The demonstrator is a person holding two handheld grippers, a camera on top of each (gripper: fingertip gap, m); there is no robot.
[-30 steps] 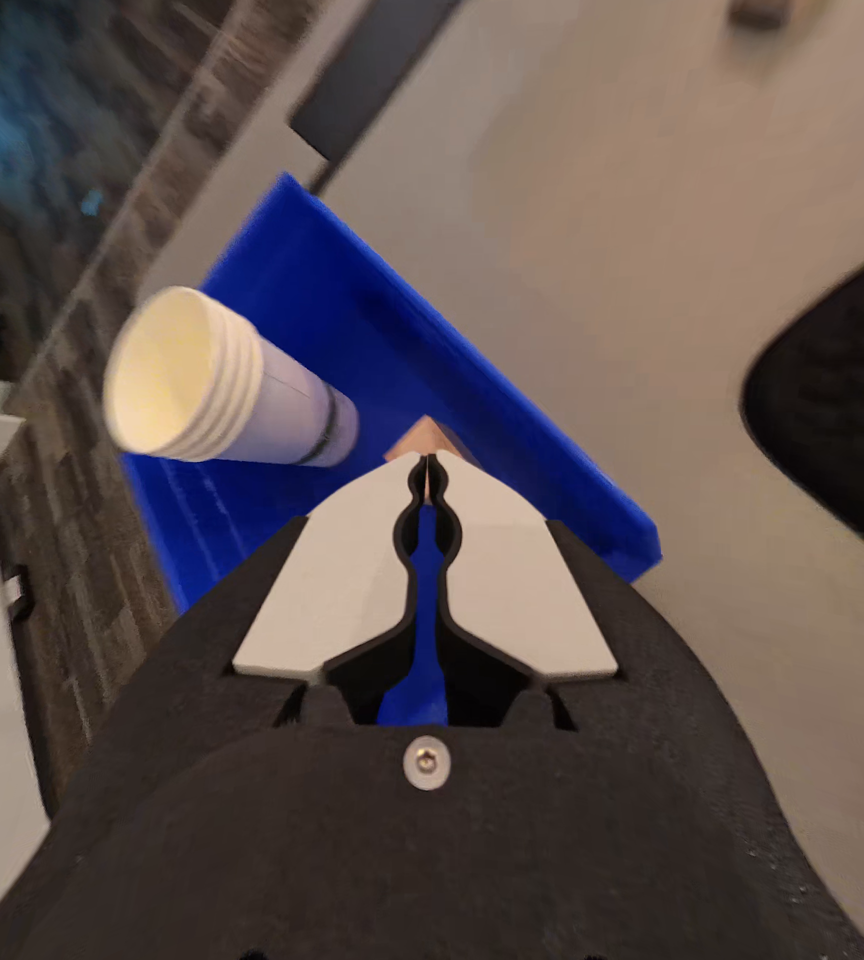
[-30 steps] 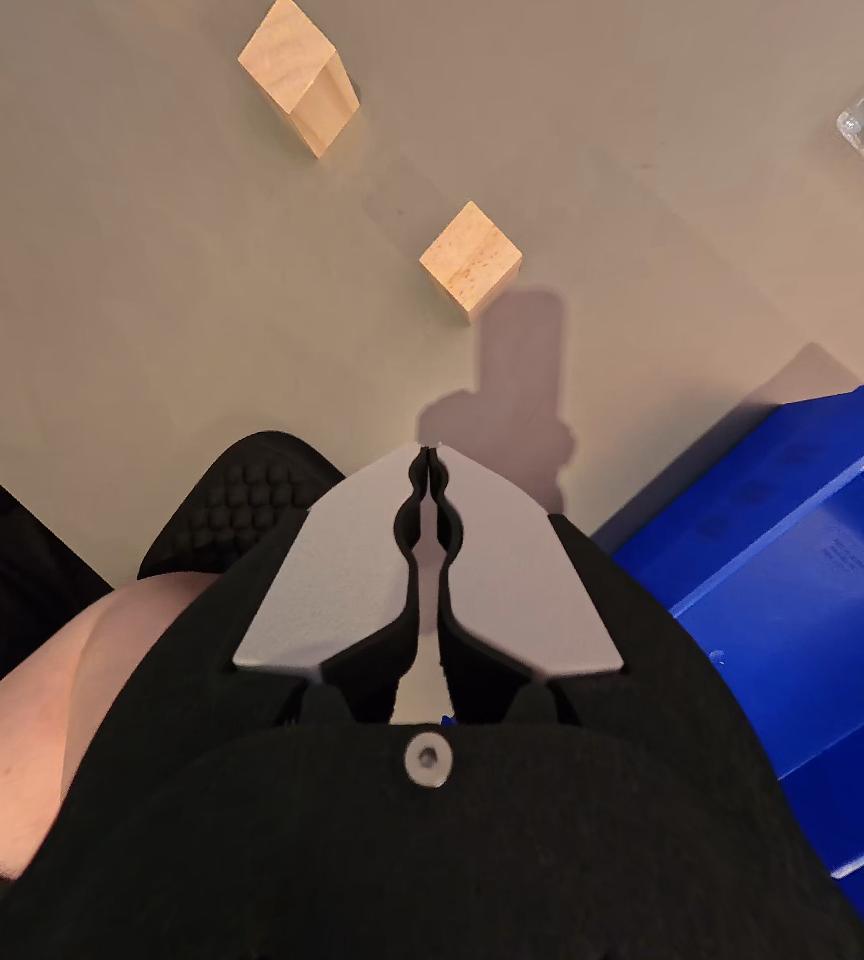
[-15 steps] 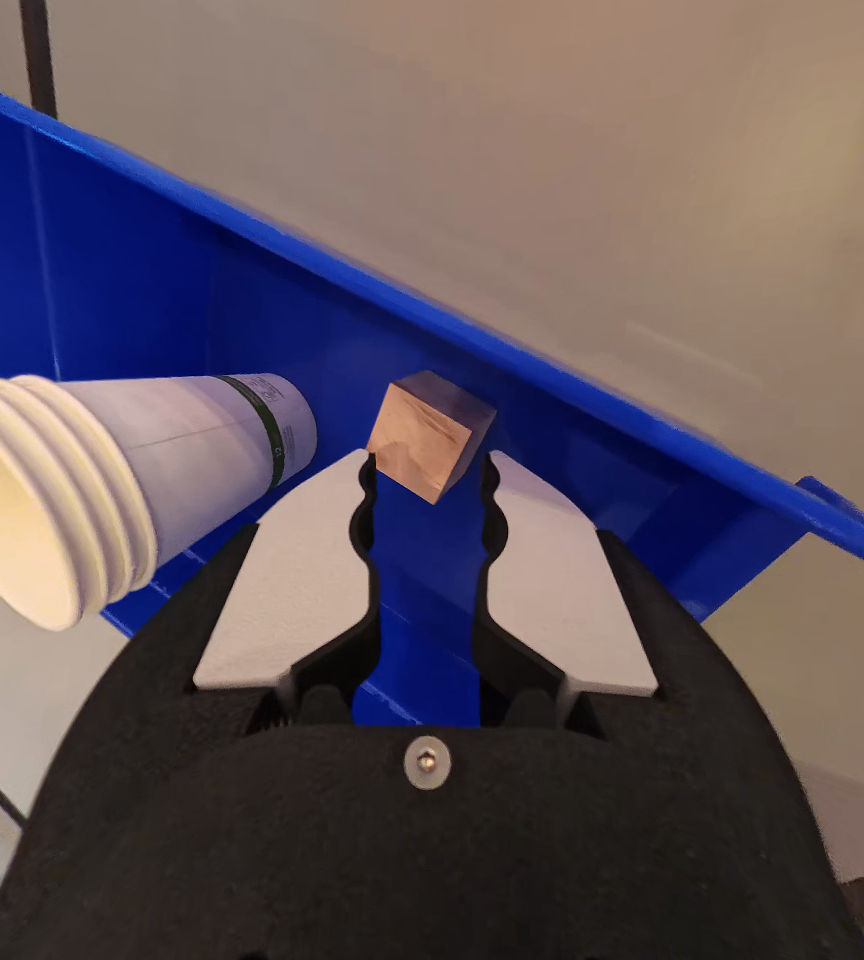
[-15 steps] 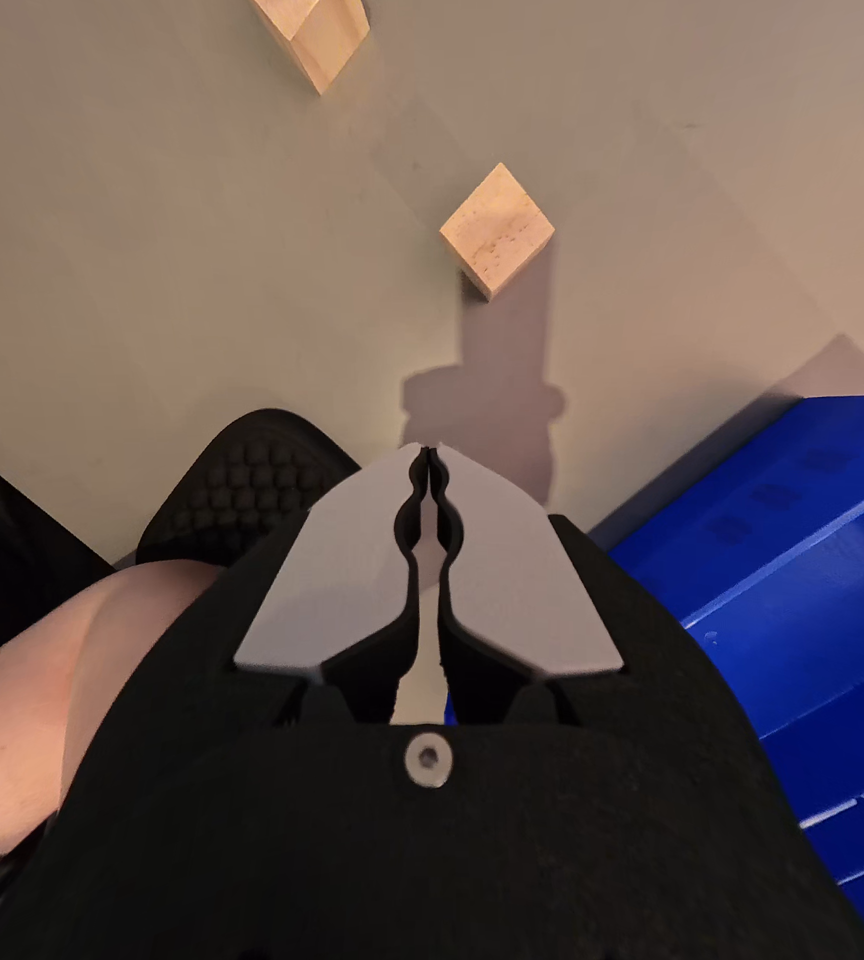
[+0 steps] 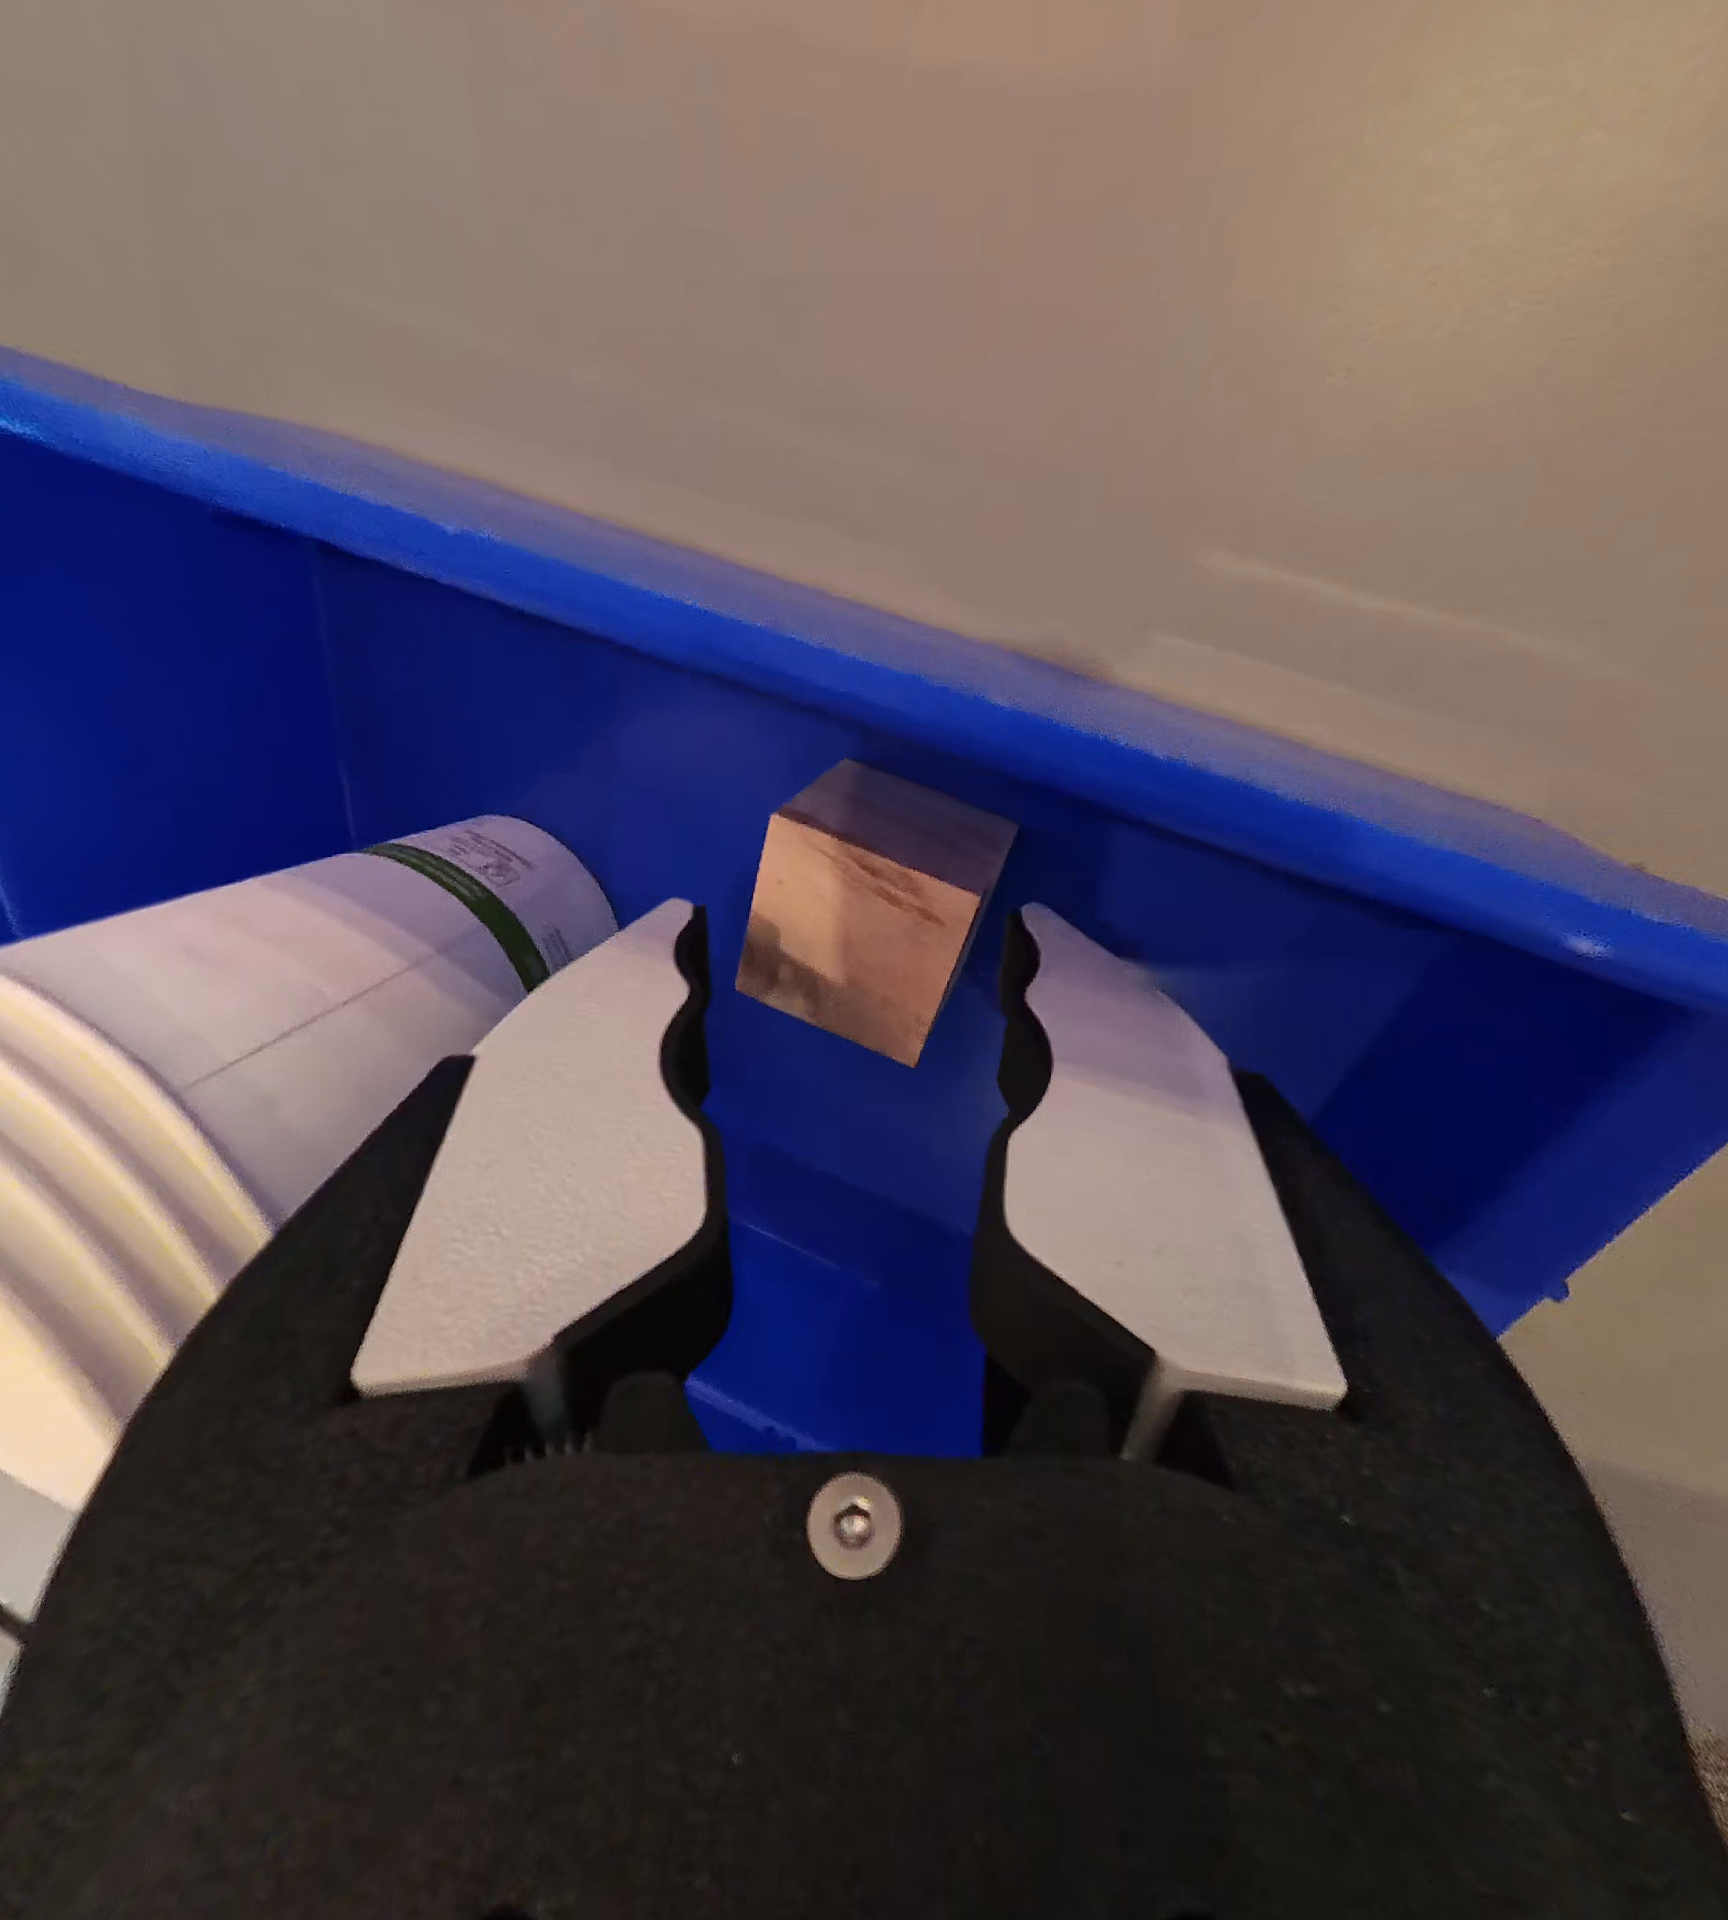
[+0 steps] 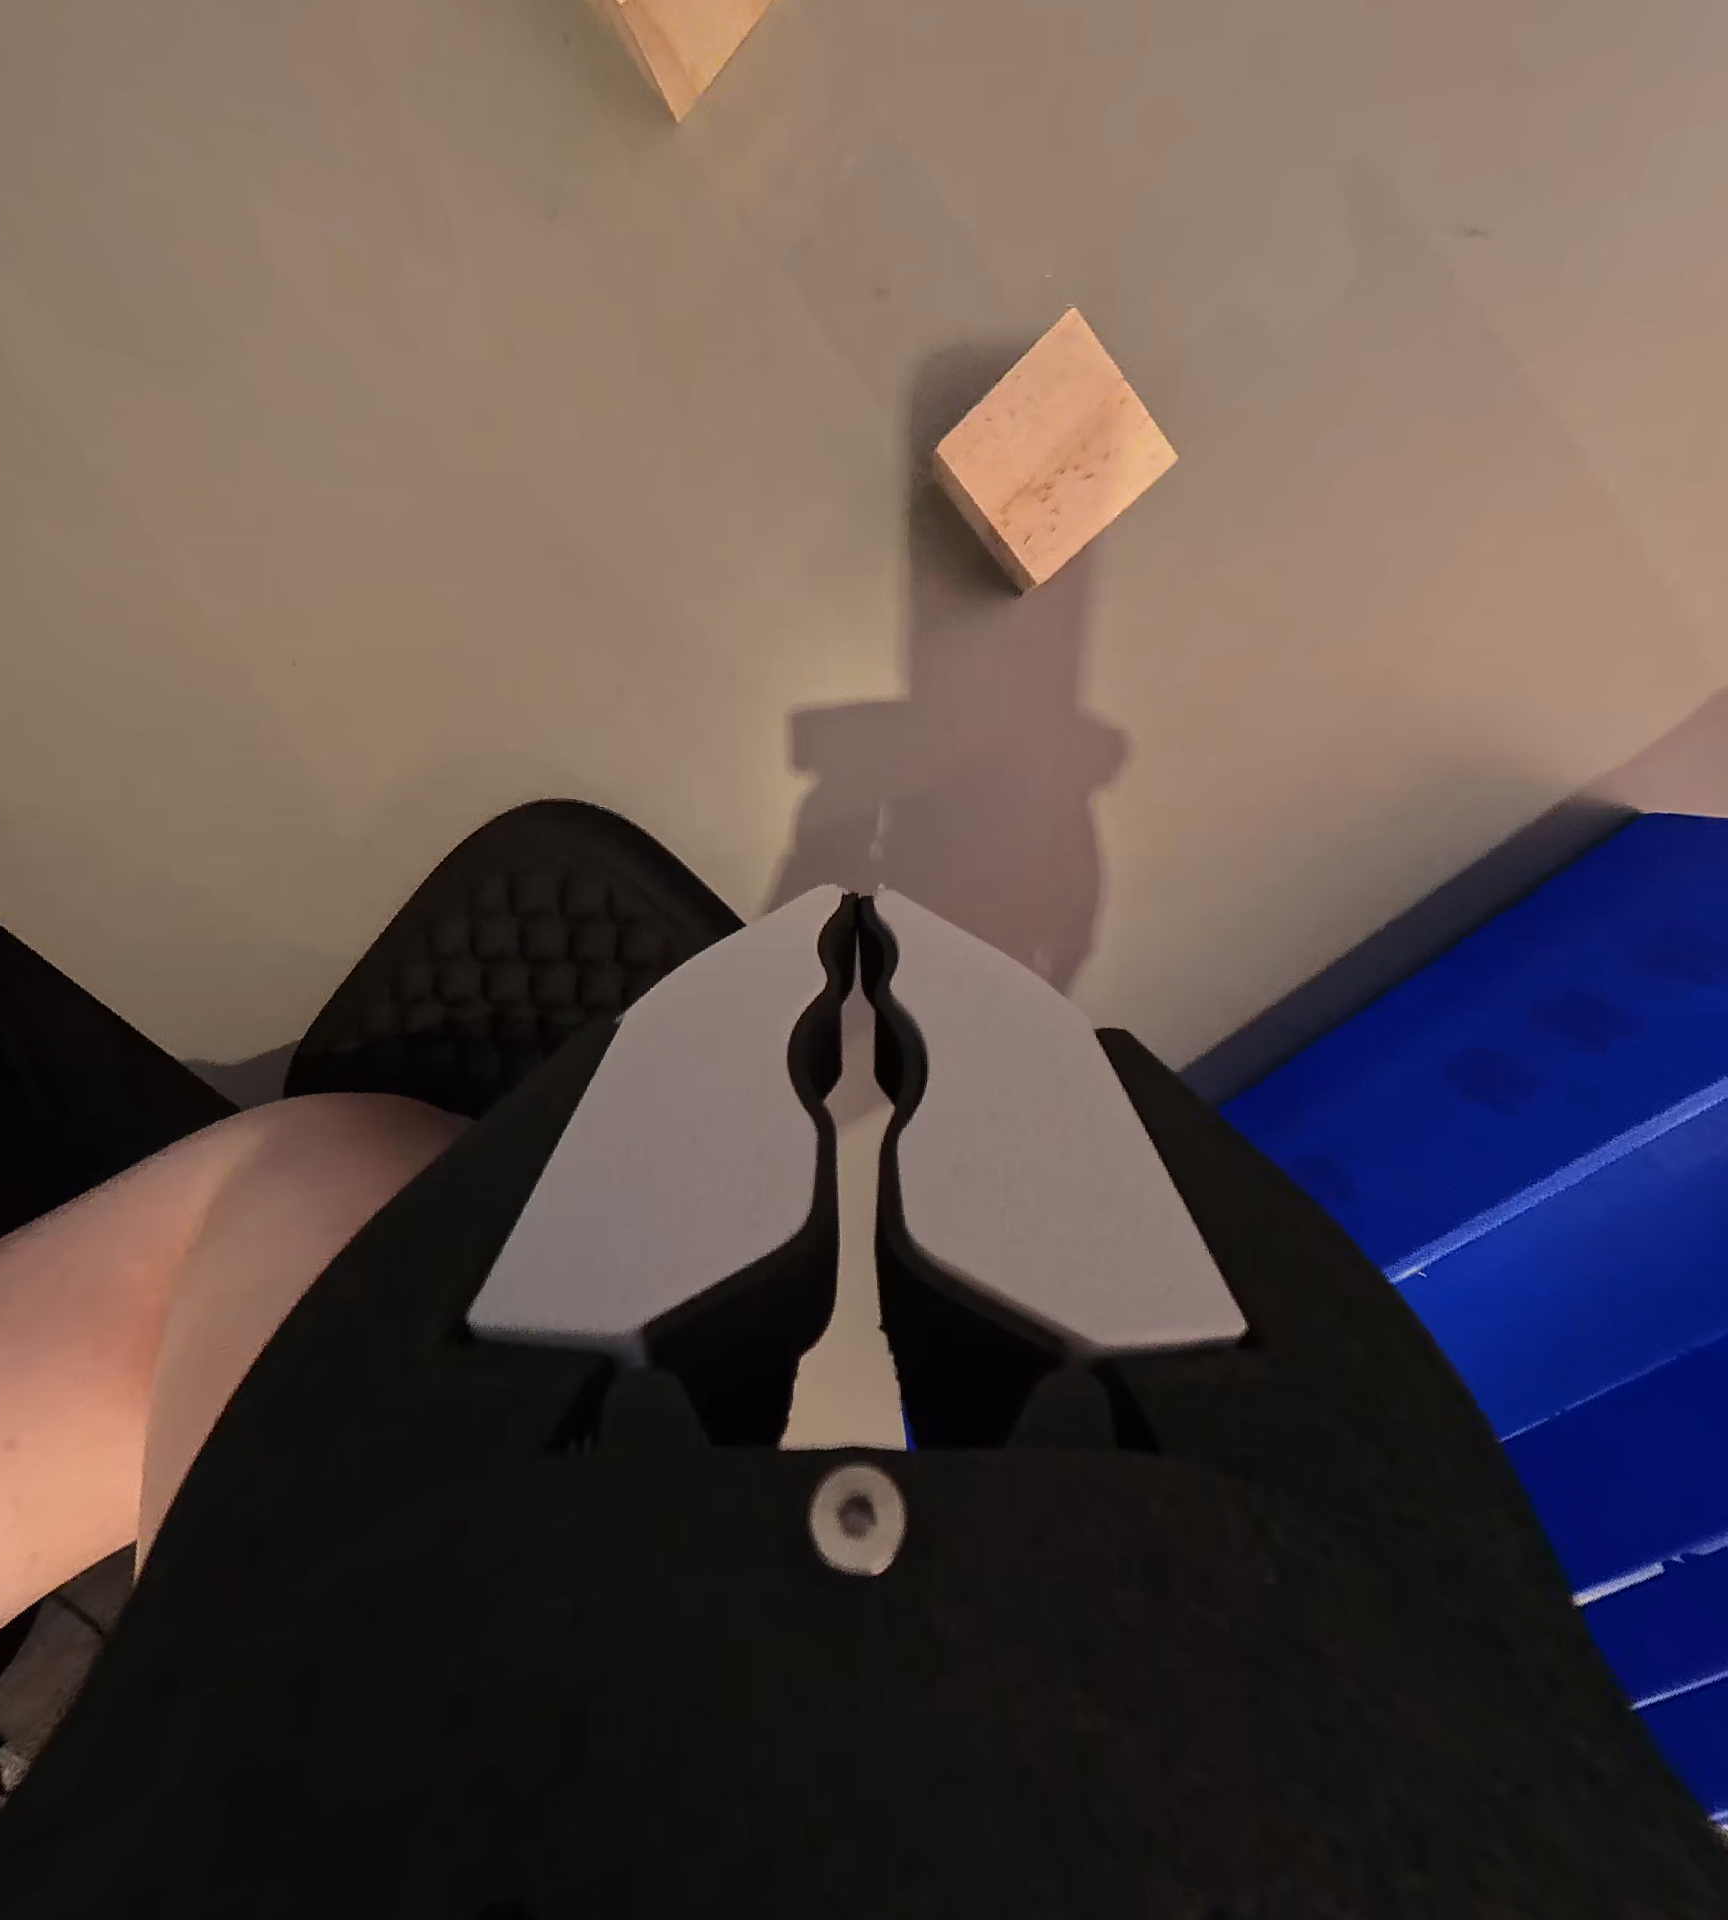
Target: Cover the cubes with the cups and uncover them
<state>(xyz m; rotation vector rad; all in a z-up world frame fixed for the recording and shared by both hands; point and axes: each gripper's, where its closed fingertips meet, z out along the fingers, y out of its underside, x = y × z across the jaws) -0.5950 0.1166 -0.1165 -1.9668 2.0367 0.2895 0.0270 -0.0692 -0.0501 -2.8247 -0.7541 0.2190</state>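
Reaching into the blue bin (image 5: 1255,800), left gripper (image 5: 852,914) brackets a wooden cube (image 5: 865,914), fingers spread wider than before, beside stacked cups (image 5: 216,1039). Right gripper (image 6: 858,899) hovers closed above the counter (image 6: 320,416), two cubes (image 6: 1052,452) ahead.

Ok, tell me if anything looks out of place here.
One wooden cube is in the blue bin, while two others sit out on the table. The stack of paper cups lies on its side in the bin, not upright. Nothing looks damaged.
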